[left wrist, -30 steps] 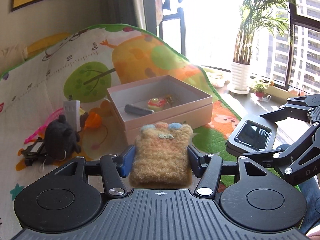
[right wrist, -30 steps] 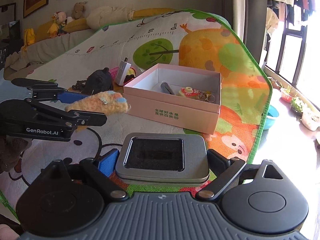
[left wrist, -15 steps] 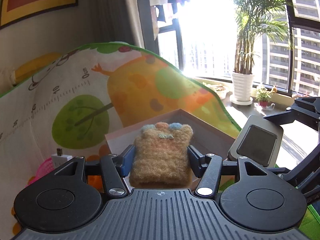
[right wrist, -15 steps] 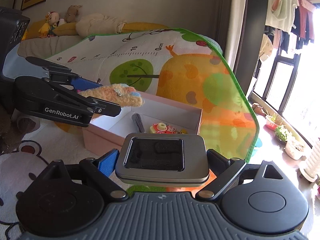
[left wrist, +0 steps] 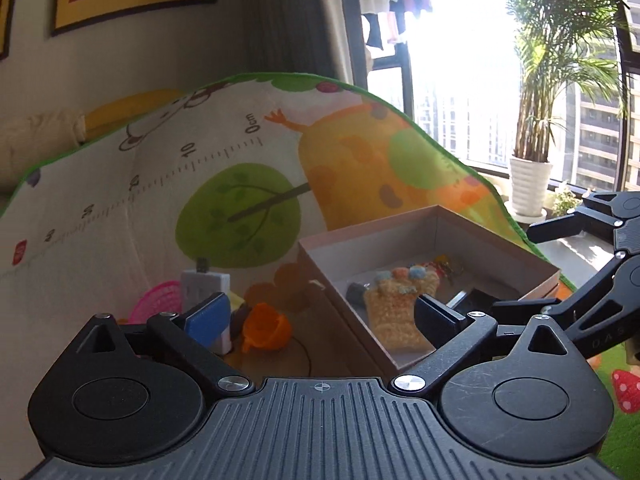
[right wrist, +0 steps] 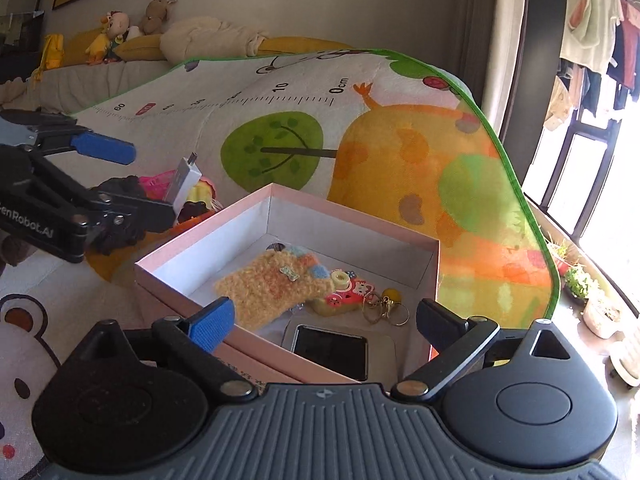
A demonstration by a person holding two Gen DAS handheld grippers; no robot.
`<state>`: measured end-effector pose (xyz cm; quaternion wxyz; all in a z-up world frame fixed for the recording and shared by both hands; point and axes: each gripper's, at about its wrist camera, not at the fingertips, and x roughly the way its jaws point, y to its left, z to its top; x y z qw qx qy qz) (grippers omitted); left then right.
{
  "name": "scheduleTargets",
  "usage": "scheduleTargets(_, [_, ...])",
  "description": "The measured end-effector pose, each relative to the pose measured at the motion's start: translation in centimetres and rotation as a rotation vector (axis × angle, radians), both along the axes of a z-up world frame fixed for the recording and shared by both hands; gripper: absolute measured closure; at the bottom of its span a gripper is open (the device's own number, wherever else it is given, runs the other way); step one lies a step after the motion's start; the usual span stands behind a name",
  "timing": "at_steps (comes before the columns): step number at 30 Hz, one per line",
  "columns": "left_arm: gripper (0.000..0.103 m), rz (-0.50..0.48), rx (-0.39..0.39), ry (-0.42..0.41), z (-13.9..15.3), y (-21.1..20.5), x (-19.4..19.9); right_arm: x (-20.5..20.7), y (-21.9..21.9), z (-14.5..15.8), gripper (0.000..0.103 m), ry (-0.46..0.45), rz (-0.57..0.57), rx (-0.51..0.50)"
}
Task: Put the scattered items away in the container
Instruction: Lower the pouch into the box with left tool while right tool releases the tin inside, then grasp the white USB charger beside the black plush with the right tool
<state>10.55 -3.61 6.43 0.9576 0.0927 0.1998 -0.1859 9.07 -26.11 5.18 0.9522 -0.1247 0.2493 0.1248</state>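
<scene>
The pink box (right wrist: 404, 236) stands open on the play mat; it also shows in the left wrist view (left wrist: 472, 232). Inside lie the fuzzy orange pouch (right wrist: 276, 284), the grey tin (right wrist: 336, 350), a toy camera (right wrist: 340, 294) and a key ring (right wrist: 386, 308). The pouch also shows in the left wrist view (left wrist: 396, 308). My right gripper (right wrist: 324, 316) is open and empty above the box's near side. My left gripper (left wrist: 320, 314) is open and empty over the box's left wall.
Left of the box lie a white plug adapter (left wrist: 206, 286), an orange toy (left wrist: 266, 328), a pink comb-like item (left wrist: 158, 306) and a black plush (right wrist: 120, 216). Potted plants (left wrist: 528, 188) stand by the window. Soft toys (right wrist: 132, 28) sit on the sofa behind.
Both grippers opened and let go: the pouch and the tin now lie in the box. Both grippers moved in over the box.
</scene>
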Motion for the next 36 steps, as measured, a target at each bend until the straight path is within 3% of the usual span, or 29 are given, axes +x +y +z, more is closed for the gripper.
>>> scheduleTargets(3, [0.001,0.114,0.001,0.045,-1.9,3.5,-0.9,0.5,1.3,0.7,0.005,0.025,0.025,0.034])
scheduleTargets(7, [0.001,0.231,-0.063,0.107,-3.7,7.3,-0.3,1.5,4.3,2.0,0.005,0.06,0.085,0.074])
scheduleTargets(12, [0.001,0.246,-0.139,0.1,-4.2,8.8,-0.6,3.6,9.4,3.7,0.007,0.119,0.176,0.095])
scheduleTargets(14, [0.001,0.236,-0.159,0.1,-4.4,9.0,-0.9,4.9,11.5,4.4,0.018,0.136,0.2,0.082])
scheduleTargets(16, [0.001,0.234,-0.185,0.103,-4.4,9.2,-0.9,6.9,13.7,4.7,0.045,0.161,0.198,0.063])
scheduleTargets(18, [0.0,0.241,-0.222,0.115,-4.5,9.5,-0.7,9.4,15.4,4.7,0.05,0.197,0.182,0.068])
scheduleTargets(21, [0.0,0.247,-0.276,0.138,-4.7,10.3,-0.5,13.3,17.1,3.8,0.047,0.221,0.141,0.075])
scheduleTargets(24, [0.0,0.255,-0.328,0.155,-4.9,11.1,-0.4,17.2,17.9,2.3,0.027,0.272,0.051,0.114])
scheduleTargets(27, [0.0,0.24,-0.337,0.165,-5.0,11.2,-0.3,19.6,19.0,0.6,0.026,0.304,0.002,0.112])
scheduleTargets(29, [0.0,0.237,-0.346,0.165,-5.0,11.3,-0.4,20.0,19.8,-0.2,0.039,0.314,0.008,0.081])
scheduleTargets(30, [0.0,0.237,-0.352,0.167,-5.1,11.4,-0.4,19.9,20.1,-0.4,0.062,0.325,0.027,0.071])
scheduleTargets(31, [0.0,0.237,-0.356,0.17,-5.1,11.4,-0.3,19.5,20.3,-0.3,0.073,0.326,0.044,0.067])
scheduleTargets(34, [0.0,0.234,-0.357,0.174,-5.2,11.4,-0.2,17.7,20.1,1.1,0.086,0.345,0.101,0.104])
scheduleTargets(36, [0.0,0.233,-0.357,0.173,-5.2,11.4,-0.2,15.7,19.3,2.5,0.086,0.345,0.137,0.146])
